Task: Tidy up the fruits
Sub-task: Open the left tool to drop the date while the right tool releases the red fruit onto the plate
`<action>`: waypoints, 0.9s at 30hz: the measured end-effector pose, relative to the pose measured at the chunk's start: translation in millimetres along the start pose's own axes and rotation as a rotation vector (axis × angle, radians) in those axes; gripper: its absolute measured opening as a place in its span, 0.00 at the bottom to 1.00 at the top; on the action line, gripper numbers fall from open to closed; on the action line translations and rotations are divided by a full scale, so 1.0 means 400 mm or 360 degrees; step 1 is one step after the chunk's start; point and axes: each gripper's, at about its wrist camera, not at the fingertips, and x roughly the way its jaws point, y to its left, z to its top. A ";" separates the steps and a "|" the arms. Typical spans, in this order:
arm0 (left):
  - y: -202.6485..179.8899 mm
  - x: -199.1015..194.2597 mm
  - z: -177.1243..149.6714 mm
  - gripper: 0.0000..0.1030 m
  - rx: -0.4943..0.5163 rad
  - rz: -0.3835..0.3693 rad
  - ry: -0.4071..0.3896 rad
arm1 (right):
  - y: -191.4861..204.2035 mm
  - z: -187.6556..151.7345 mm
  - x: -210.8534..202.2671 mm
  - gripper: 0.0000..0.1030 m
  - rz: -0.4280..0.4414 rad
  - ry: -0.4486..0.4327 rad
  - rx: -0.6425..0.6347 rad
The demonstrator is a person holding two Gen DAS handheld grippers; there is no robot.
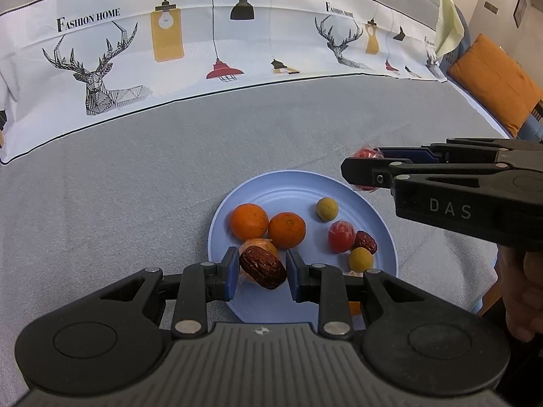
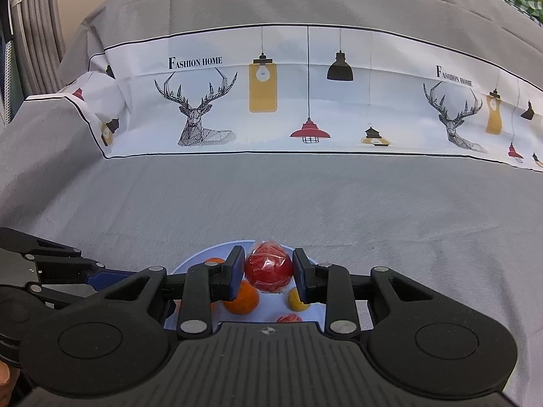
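Note:
A light blue plate (image 1: 373, 217) lies on the grey cloth and holds two oranges (image 1: 249, 221), a wrapped red fruit (image 1: 341, 235), two small yellow-green fruits (image 1: 326, 209) and a red date (image 1: 366, 241). My left gripper (image 1: 261, 269) is shut on a dark red date (image 1: 263, 267) above the plate's near side, over a wrapped orange (image 1: 259, 246). My right gripper (image 2: 268, 271) is shut on a wrapped red fruit (image 2: 268, 267) above the plate's far right rim (image 2: 217, 247); it also shows in the left wrist view (image 1: 364, 166).
The grey cloth (image 1: 135, 203) covers the table, with a white printed band of deer and lamps (image 1: 203, 44) across the back. An orange cushion (image 1: 495, 81) lies at the far right. A grey radiator (image 2: 34, 27) stands at the far left.

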 end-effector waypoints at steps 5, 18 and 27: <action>-0.002 0.000 -0.001 0.31 0.0005 -0.0005 0.0000 | 0.002 0.000 0.000 0.31 0.0005 0.0007 -0.0007; -0.002 -0.003 -0.003 0.33 0.0001 -0.0038 -0.0018 | 0.007 0.000 0.004 0.31 0.0015 0.0029 -0.0026; 0.012 -0.015 0.004 0.44 -0.0059 -0.0002 -0.0056 | -0.002 0.001 0.003 0.49 -0.0040 0.0019 -0.0001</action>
